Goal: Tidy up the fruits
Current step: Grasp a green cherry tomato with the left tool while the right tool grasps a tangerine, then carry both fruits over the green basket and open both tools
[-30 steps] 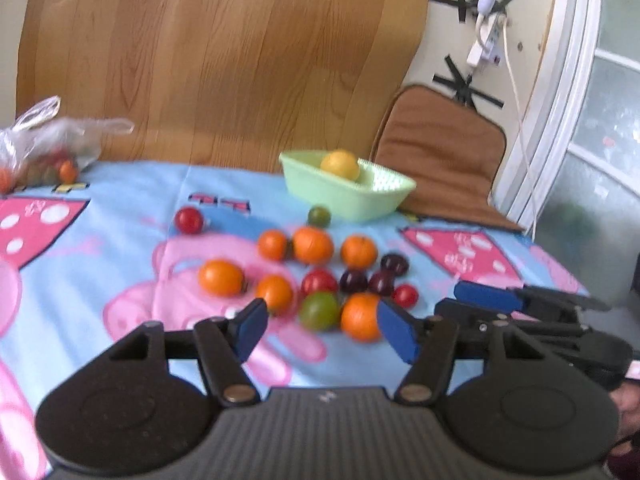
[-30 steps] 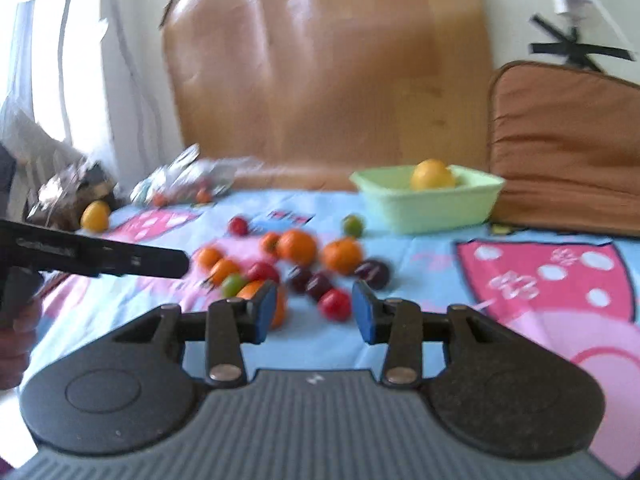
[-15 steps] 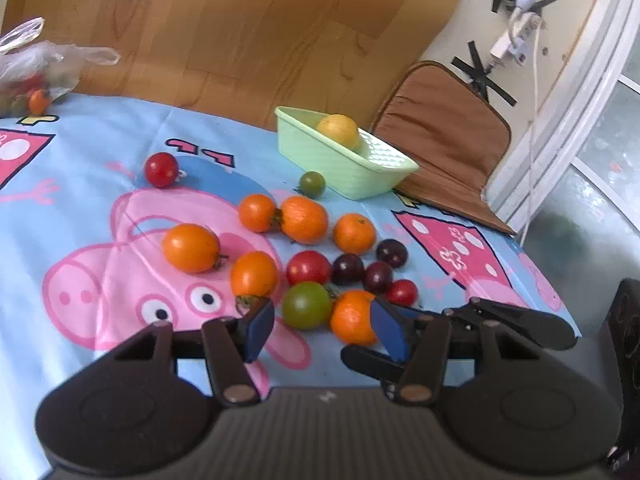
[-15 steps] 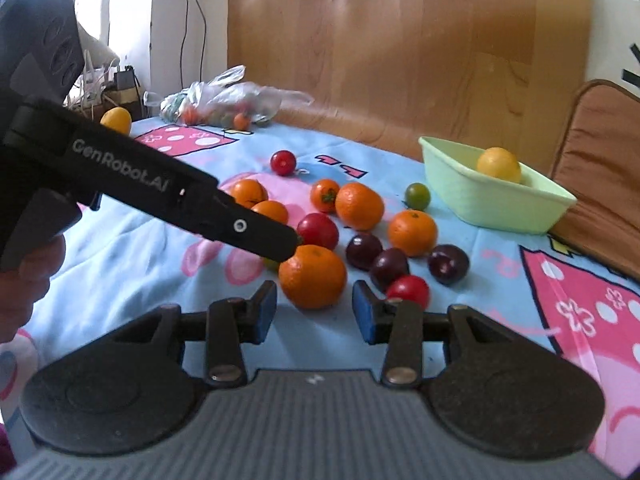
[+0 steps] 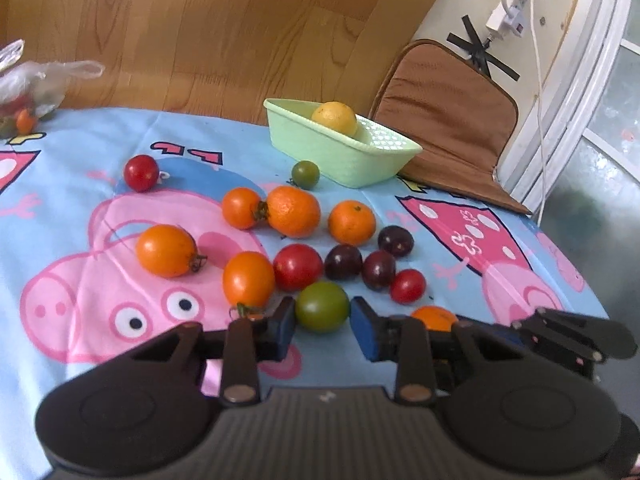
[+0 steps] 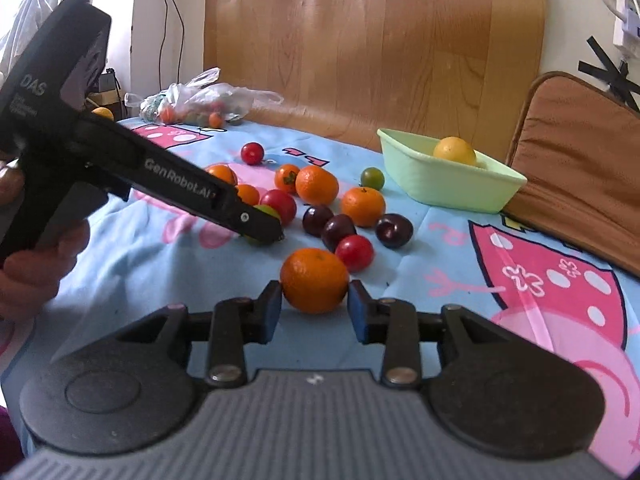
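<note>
Fruit spread on our pale blue cartoon-pig tablecloth (image 5: 100, 168), wood-panel wall (image 5: 208, 32) behind.
Our left gripper (image 5: 322, 322) clenches the round green tomato (image 5: 322, 306); our right gripper (image 6: 315, 307) is closing around the round orange mandarin (image 6: 314, 280), near the mint-green plastic basket (image 6: 448, 184).

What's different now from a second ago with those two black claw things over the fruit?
Both came down closer to the fruit. The left gripper narrowed its jaws around the green tomato. The right gripper moved up to the near orange, which now sits between its closing jaws, pads at its sides. The green basket, the yellow fruit in it and the other fruit stayed put.
</note>
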`<state>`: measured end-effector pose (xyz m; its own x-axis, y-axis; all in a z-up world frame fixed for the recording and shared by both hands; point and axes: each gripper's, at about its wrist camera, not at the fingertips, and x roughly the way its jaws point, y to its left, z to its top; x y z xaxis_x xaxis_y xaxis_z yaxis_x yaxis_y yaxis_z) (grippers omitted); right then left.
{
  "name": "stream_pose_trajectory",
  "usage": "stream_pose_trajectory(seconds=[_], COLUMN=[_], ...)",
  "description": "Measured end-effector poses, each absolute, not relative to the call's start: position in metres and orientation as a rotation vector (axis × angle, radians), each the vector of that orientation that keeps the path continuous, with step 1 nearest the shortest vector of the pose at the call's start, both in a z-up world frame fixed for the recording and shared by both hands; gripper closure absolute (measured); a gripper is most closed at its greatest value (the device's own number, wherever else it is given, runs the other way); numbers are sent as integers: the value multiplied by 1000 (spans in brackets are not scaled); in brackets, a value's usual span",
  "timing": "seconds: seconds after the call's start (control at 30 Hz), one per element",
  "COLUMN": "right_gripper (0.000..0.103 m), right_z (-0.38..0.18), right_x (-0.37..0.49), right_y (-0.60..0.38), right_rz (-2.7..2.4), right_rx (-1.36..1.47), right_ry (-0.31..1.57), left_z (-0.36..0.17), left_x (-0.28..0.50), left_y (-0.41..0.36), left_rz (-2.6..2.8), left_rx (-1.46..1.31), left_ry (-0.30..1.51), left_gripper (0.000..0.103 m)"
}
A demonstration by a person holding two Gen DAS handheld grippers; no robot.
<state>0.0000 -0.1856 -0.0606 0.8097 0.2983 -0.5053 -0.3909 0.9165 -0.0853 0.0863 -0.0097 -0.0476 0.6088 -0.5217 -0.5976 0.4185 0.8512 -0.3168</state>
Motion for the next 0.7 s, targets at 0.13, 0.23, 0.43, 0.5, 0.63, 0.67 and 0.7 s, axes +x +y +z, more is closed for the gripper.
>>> stream_pose_trajectory(seconds=[0.13,0.23,0.43,0.5,0.63,0.67,0.7], right_gripper=[65,65,65,65,65,65,65], right_z=[-60,-55,-42,-36,-23,-21,-19], right_x=[0,-2,12,25,63,75,87], right_y=[-186,-190,-204,-212,-233,-237,-241], right_rz=[381,380,329,312,266,255,244], right_rx=[-181,-160,-147,-136,-94,-84,-74], right_ry=[495,459,399,380,349,347,346], left_z=[-41,-28,-1,5,16,17,18], left_x=[66,61,89,105,149,160,173], left_y=[-7,-10,-25,-33,-58,-64,-71], left_rz=[-588,-614,-642,-645,-641,-636,-624], left_rx=[-157,-155,-154,-139,-116,-113,-104], left_ry=[734,712,679,666,650,648,642], left_gripper=[73,73,73,73,73,73,73])
